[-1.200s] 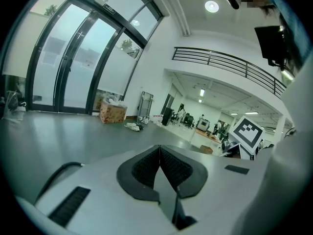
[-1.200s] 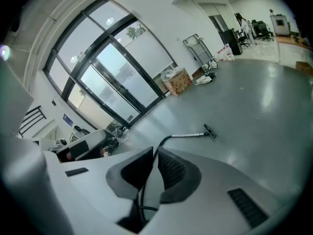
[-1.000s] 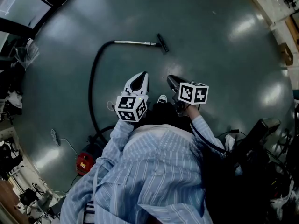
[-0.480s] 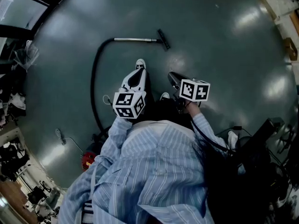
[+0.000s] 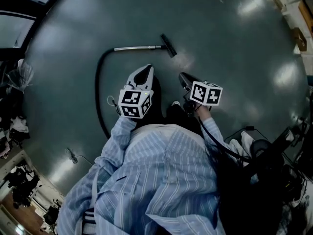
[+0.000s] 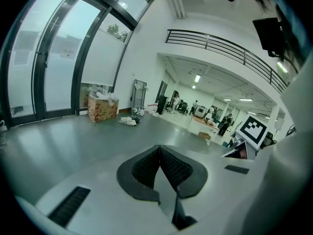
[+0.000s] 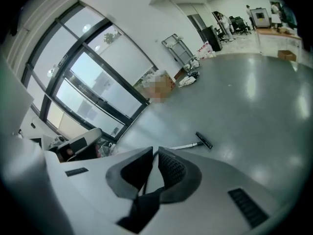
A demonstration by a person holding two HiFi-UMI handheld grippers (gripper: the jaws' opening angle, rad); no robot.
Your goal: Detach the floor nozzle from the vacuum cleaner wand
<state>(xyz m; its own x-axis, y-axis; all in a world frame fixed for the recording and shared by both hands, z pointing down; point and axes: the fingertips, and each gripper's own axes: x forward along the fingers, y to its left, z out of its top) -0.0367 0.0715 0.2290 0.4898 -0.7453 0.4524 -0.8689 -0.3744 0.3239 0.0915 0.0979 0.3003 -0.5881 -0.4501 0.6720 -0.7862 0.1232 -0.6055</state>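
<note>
Polished grey-green floor (image 5: 230,48) – the largest item, bare over most of its spread and showing bright glare patches. Black vacuum hose (image 5: 98,82), lying in a long curve at the person's left and running up to the wand. Metal wand (image 5: 137,48), flat on the floor, well ahead of both grippers. Floor nozzle (image 5: 168,45), a short dark bar still attached crosswise at the wand's far end; the right gripper view also shows it beyond that gripper's tips. Left gripper (image 6: 160,153): jaws fully together, nothing between them. Right gripper (image 7: 154,155): jaws closed with nothing in them. Neither gripper is near the vacuum parts.

Risks, as judged: both pairs of jaws must open before any grasp, and the smooth round wand is likely to roll or slip if pinched off-centre. A pull on the nozzle with the wand unheld would probably drag the whole assembly and hose along the slick floor rather than part the joint. The nozzle also sits low, so jaw tips may scrape the floor.

Surroundings: tall window wall (image 6: 49,67); the person's striped shirt (image 5: 161,180); cardboard box (image 6: 102,109) by the glass; thin pale cord (image 5: 73,155) on the floor at the left. Only bare floor lies between the grippers and the wand – the hose lies off to the left.
</note>
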